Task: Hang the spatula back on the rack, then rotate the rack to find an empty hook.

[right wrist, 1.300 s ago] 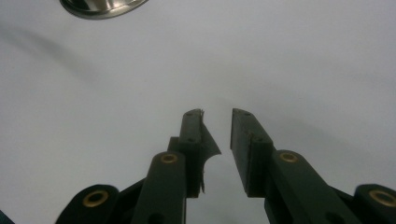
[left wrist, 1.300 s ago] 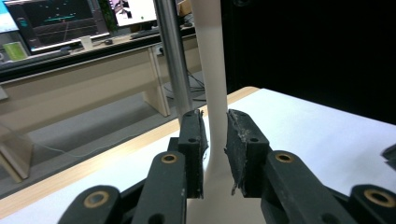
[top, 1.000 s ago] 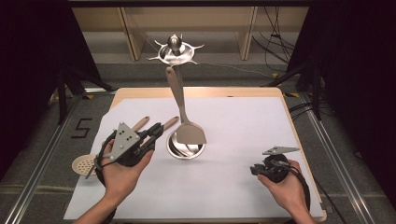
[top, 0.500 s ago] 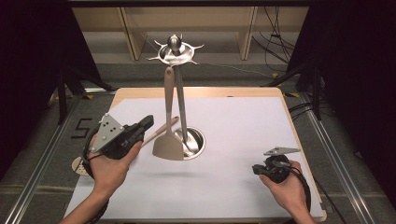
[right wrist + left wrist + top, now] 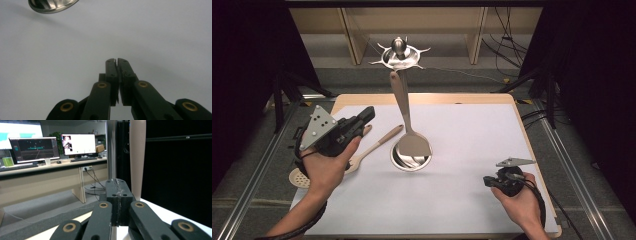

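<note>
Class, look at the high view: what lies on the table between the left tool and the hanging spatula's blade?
A wooden spoon lies there on the white mat, handle angled toward the spatula, beside the left tool; the high view shows it.

Wooden spoon (image 5: 374, 147) left of stand base (image 5: 411, 161), on table (image 5: 472, 200).

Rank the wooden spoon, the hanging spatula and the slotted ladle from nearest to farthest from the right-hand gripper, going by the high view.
From the right gripper:
1. Spatula, hanging mid-table over the stand's base.
2. Wooden spoon, lying left of the base.
3. Slotted ladle, at the far left edge.
</note>
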### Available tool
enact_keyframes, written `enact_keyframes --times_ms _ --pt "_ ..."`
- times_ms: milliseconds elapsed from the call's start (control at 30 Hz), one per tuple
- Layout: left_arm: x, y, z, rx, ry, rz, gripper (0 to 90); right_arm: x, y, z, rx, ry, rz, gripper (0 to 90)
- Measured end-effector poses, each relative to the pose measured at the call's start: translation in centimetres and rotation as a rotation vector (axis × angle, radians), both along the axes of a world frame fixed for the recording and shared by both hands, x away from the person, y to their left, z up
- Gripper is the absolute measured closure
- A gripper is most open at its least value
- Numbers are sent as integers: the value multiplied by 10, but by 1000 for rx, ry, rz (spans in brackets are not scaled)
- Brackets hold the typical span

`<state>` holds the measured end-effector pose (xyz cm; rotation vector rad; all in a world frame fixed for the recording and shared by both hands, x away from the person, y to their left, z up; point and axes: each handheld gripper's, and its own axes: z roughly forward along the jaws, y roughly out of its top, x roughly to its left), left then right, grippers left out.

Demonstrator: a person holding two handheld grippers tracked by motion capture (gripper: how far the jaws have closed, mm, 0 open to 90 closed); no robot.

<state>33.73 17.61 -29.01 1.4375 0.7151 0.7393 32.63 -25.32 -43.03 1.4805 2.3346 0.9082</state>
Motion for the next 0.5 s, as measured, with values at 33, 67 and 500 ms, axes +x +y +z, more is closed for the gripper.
enact_keyframes --times_ms 33,67,500 --pt "1 0 3 -9 -9 -3 891 1 0 -1 5 -22 7 876" --pt "1 0 6 -15 -14 2 891 2 0 0 6 -22 15 875" --pt "16 -12 44 -62 -112 10 891 7 10 -2 54 -59 -8 876"
